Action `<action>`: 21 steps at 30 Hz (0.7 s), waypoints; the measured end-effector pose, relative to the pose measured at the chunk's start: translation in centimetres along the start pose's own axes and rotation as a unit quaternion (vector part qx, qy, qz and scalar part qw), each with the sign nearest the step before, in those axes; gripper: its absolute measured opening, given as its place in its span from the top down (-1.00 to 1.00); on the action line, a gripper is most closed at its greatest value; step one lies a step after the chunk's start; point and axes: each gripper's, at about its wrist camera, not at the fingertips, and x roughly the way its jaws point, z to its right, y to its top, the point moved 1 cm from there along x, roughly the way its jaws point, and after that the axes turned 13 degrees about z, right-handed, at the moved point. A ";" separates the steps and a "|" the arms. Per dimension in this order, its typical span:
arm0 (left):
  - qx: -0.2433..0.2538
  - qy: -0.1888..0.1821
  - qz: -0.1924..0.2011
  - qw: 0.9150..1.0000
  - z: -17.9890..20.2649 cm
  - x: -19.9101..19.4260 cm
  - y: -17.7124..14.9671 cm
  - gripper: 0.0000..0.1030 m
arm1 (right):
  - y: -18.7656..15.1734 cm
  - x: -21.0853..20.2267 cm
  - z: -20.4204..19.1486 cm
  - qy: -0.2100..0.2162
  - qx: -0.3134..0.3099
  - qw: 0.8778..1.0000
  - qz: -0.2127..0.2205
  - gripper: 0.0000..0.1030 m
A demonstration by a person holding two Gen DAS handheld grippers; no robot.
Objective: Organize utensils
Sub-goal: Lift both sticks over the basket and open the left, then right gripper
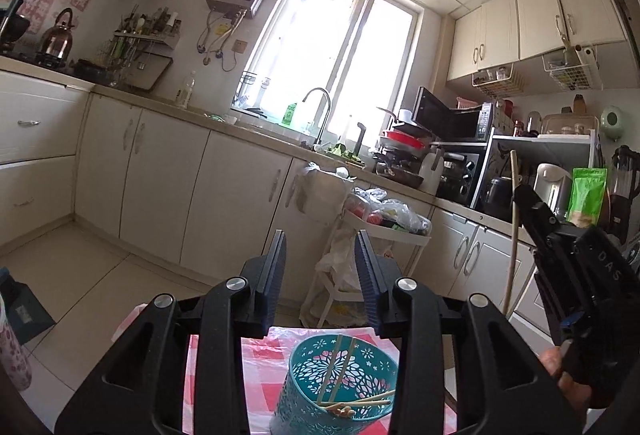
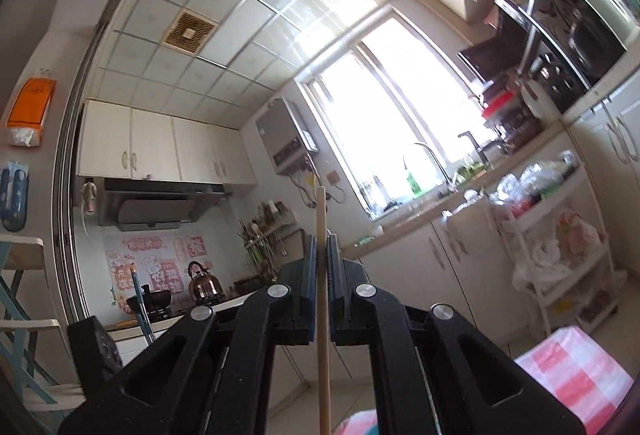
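A teal perforated utensil holder (image 1: 340, 387) stands on a pink-and-white checked cloth (image 1: 256, 375), below my left gripper (image 1: 320, 255), which is open and empty above it. Several wooden chopsticks (image 1: 340, 375) lean inside the holder. My right gripper (image 2: 321, 259) is shut on a single wooden chopstick (image 2: 322, 299) that runs upright between its pads. In the left wrist view the right gripper (image 1: 528, 203) is at the right, raised, holding the chopstick (image 1: 514, 235) to the right of the holder.
Kitchen counters with a sink and faucet (image 1: 320, 111) run behind. A white trolley (image 1: 384, 235) with bags stands near the table's far side. A microwave and oven (image 1: 460, 155) sit at the right. A patterned bottle (image 1: 12, 347) is at the left.
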 end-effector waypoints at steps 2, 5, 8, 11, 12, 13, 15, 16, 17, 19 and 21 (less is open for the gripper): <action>0.000 0.002 0.008 1.000 -0.2 -0.3 0.3 0.35 | -1.2 0.9 0.4 0.003 -0.009 1.000 -0.001 0.89; 0.010 0.002 0.015 1.000 0.0 -0.7 0.5 0.35 | -3.4 1.9 1.3 -0.005 -0.030 0.999 -0.017 0.89; 0.019 0.001 0.016 1.000 0.3 -0.8 0.5 0.35 | -5.6 2.3 2.6 -0.018 -0.040 0.998 -0.045 0.89; 0.022 0.003 0.011 1.000 0.3 -0.6 0.3 0.34 | -7.5 2.1 3.1 -0.028 -0.053 0.996 -0.070 0.89; 0.021 0.004 0.010 1.000 0.3 -0.5 0.3 0.34 | -7.9 2.1 3.1 -0.029 -0.058 0.995 -0.077 0.88; 0.021 0.005 0.008 1.000 0.4 -0.5 0.2 0.34 | -8.1 2.0 3.2 -0.031 -0.063 0.994 -0.082 0.86; 0.028 0.005 0.005 1.000 0.6 -0.4 0.0 0.34 | -8.6 1.7 3.2 -0.034 -0.065 0.993 -0.094 0.67; 0.032 0.005 0.005 0.999 0.7 -0.4 -0.1 0.34 | -8.8 1.4 3.3 -0.036 -0.066 0.992 -0.097 0.61; 0.036 0.005 0.005 0.999 0.7 -0.4 -0.1 0.34 | -9.0 1.3 3.4 -0.039 -0.068 0.992 -0.100 0.57; 0.041 0.005 0.005 0.999 0.9 -0.5 -0.1 0.34 | -9.2 0.8 3.5 -0.044 -0.069 0.990 -0.111 0.57; 0.044 0.004 0.005 0.999 0.9 -0.5 0.0 0.33 | -9.1 0.2 3.7 -0.050 -0.068 0.989 -0.120 0.57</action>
